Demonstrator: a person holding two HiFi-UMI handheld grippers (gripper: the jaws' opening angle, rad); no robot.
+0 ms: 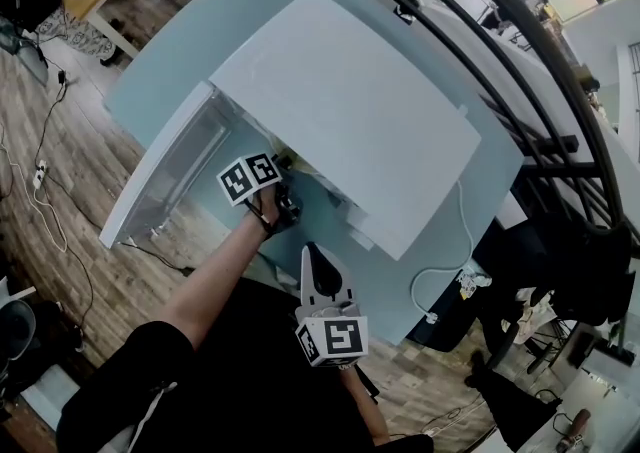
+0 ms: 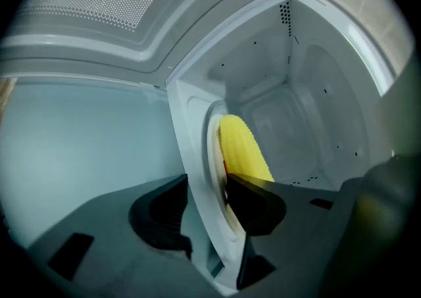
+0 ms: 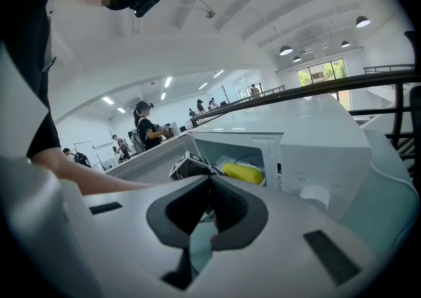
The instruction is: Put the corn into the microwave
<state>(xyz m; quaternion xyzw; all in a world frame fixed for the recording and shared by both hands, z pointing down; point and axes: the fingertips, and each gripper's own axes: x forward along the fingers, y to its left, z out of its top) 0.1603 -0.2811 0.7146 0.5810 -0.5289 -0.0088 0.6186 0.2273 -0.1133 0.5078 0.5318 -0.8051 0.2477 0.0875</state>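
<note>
Microwave: a white box (image 1: 350,111) sitting on the pale blue-green bench (image 1: 160,71), its front turned towards the person.
Door: swung wide open (image 1: 165,176) on the left of the head view, leaving the cavity exposed.
Corn: a yellow cob (image 2: 242,149) inside the microwave, lying on the cream-coloured round plate (image 2: 212,158) on the cavity floor. The right gripper view also shows it through the open front.
Left gripper: reached into the mouth of the microwave (image 2: 207,191), with the person's bare forearm (image 1: 215,281) stretched out behind it. Its jaws stand wide apart and press on nothing. The near end of the corn sits just past the tip of one jaw; I cannot tell whether that tip touches it.
Right gripper: held back from the microwave, near the person's body and over the bench edge (image 3: 209,188). It points at the open front, and its dark pads are brought together at the tips with nothing held.
Cable: a white lead (image 1: 440,276) trails over the bench on the microwave's right-hand side and ends in a plug near the bench edge.
Surroundings: wooden floor (image 1: 60,241) below the bench, a dark curved railing (image 1: 520,51) beyond it, and several people (image 3: 143,125) standing far off in the hall.
</note>
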